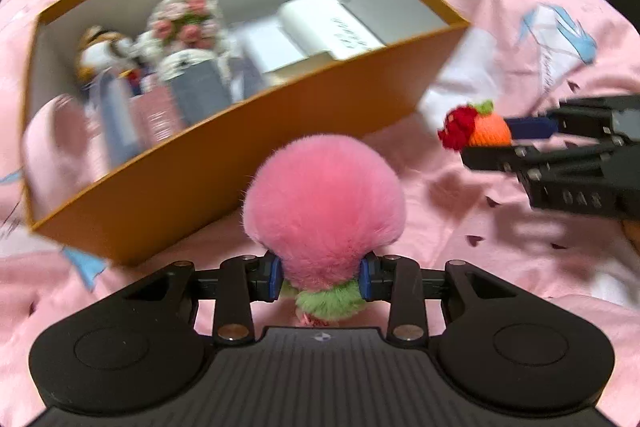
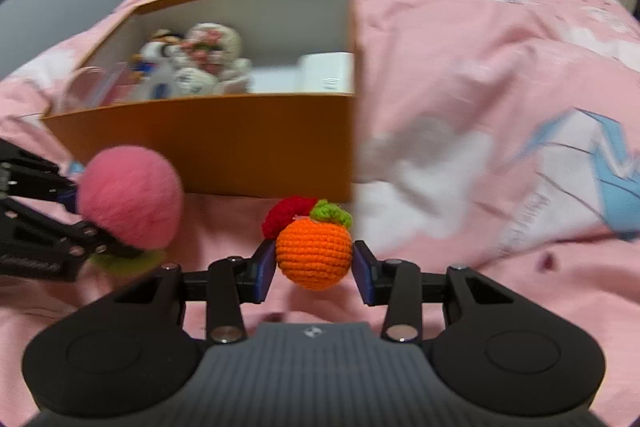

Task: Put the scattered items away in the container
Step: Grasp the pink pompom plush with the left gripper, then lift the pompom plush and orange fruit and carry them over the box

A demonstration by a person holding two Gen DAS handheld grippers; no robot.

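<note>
Left wrist view: left gripper (image 1: 323, 277) is clamped on a fluffy pink plush ball (image 1: 322, 205), pads biting low down near its green leafy bit, w/ the ball sticking out past the fingertips, clear of the bedding. It's just in front of the near wall of the orange box (image 1: 248, 155), not over the opening yet. Right gripper (image 2: 314, 265) is closed on a crocheted orange (image 2: 314, 255), squeezed across its middle, w/ a green leaf and a red crochet piece (image 2: 286, 217) hanging off the top, seemingly attached. That one's also short of the box, near its right corner. Box sits on the pink bedspread (image 2: 460, 27) and already has stuff in it: small plush figures, a flowery thing, some white boxes, tho it's blurry so can't ID much. Handling-wise, imo both are super light, soft and squishy. Fur on the pink one probably compresses a lot, so the grip near the base where it's denser looks sensible. The crochet one is firmer and the yarn gives friction, so across the belly is fine. Nothing fragile here, a drop in from above the rim should do. Only worry is fur slipping.
</note>
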